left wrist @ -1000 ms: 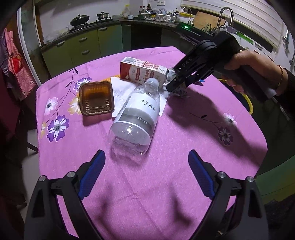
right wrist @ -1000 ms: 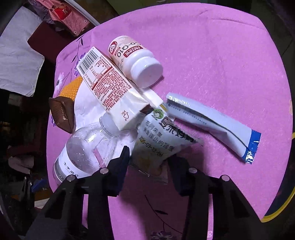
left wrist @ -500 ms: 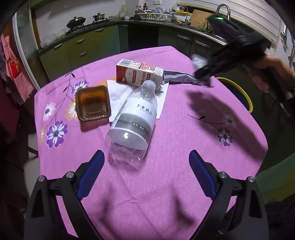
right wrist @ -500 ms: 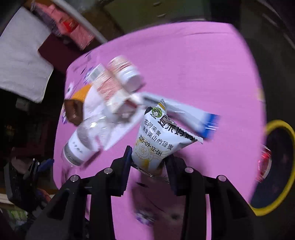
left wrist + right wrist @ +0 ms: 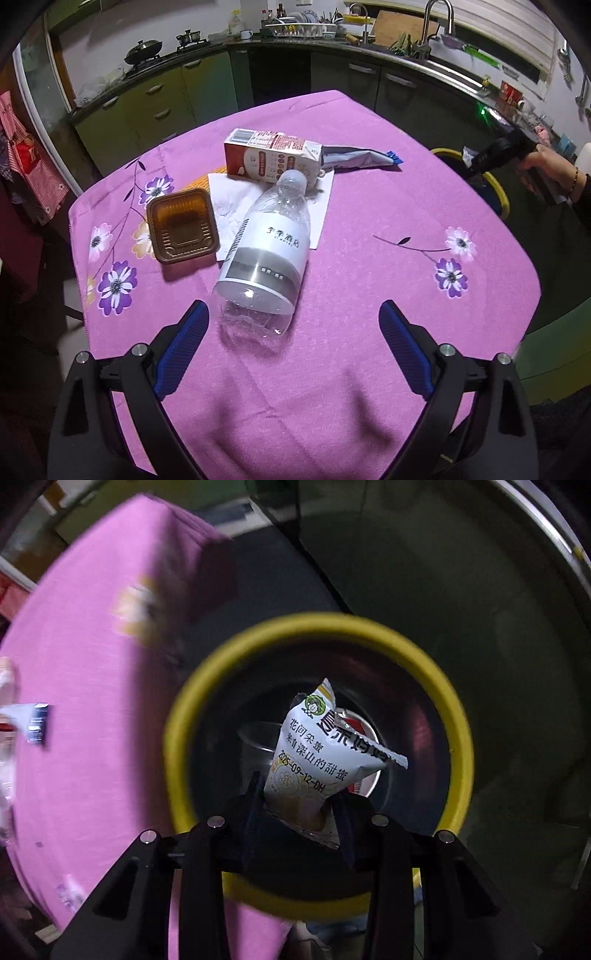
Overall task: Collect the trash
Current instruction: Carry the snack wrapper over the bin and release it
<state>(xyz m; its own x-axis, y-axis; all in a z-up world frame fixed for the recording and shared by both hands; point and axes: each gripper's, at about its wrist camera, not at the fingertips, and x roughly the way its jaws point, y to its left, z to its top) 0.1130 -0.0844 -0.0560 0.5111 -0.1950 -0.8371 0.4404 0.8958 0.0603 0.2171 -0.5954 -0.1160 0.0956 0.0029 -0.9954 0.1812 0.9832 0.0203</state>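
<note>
My right gripper (image 5: 297, 805) is shut on a white snack packet (image 5: 317, 753) and holds it above the mouth of a yellow-rimmed bin (image 5: 207, 686); the bin also shows in the left wrist view (image 5: 504, 199) beyond the table's right edge. My left gripper (image 5: 293, 343) is open and empty just in front of a clear plastic bottle (image 5: 266, 254) lying on the purple tablecloth (image 5: 369, 295). Behind the bottle lie a red-and-white carton (image 5: 269, 157), a silver wrapper (image 5: 354, 157), a brown plastic tray (image 5: 181, 225) and a white napkin (image 5: 232, 199).
A clear cup (image 5: 255, 749) lies inside the bin. Kitchen counters (image 5: 155, 96) and a sink (image 5: 436, 44) stand behind the table. A red checked cloth (image 5: 29, 162) hangs at the left. The table's right edge (image 5: 155, 672) lies close to the bin.
My right gripper lifted the snack packet off the table and carried it right, over the bin. The left gripper stayed open by the bottle.
</note>
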